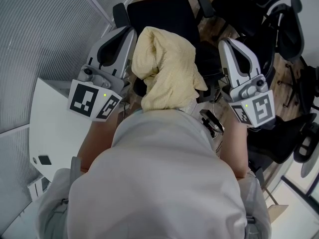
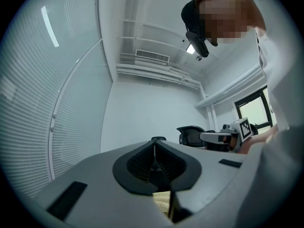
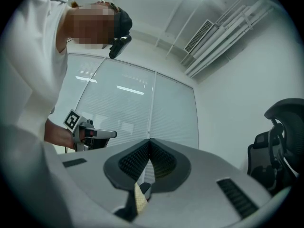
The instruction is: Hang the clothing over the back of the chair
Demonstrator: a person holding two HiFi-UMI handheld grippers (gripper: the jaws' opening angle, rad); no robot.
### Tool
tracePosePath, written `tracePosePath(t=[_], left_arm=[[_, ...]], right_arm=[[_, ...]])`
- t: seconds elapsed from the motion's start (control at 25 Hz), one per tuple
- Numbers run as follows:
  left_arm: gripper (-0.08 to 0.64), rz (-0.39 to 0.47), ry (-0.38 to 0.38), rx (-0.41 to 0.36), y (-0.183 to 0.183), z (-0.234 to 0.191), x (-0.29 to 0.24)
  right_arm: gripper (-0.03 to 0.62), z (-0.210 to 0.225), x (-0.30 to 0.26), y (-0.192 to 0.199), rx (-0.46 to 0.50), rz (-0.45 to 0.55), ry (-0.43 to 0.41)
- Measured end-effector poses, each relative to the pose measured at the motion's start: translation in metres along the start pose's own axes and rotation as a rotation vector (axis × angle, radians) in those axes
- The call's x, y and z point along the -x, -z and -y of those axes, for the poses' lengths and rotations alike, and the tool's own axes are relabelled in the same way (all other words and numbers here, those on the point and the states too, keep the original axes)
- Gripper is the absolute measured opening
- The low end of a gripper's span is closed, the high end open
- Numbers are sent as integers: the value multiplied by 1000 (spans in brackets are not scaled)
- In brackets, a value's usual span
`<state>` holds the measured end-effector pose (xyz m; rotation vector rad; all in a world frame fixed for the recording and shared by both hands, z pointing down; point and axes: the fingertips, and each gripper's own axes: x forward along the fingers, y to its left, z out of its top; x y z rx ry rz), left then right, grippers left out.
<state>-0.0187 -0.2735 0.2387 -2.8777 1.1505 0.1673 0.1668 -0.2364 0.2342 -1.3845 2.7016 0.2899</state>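
A pale yellow garment (image 1: 167, 71) hangs bunched in front of my chest, above a black office chair (image 1: 159, 9). My left gripper (image 1: 129, 34) stands at the garment's left edge, and my right gripper (image 1: 224, 43) is a little off its right side. In the left gripper view the left gripper (image 2: 154, 144) has its jaws together, with a patch of the yellow garment (image 2: 161, 201) showing at their base. In the right gripper view the right gripper (image 3: 149, 141) is also shut, and a strip of the garment (image 3: 140, 198) sticks out between the jaws.
More black office chairs (image 1: 279, 24) crowd the right side on the wooden floor. A white table (image 1: 50, 128) with a small dark object (image 1: 45, 160) lies at the left, below a glass wall with blinds (image 1: 45, 29). My own torso fills the lower head view.
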Motion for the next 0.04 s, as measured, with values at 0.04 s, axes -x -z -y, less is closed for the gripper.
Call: tracePosePath(t=[0.04], left_arm=[[23,0,-3,2,1,-1,0]], right_arm=[[21,0,0,0,1,-1,1]])
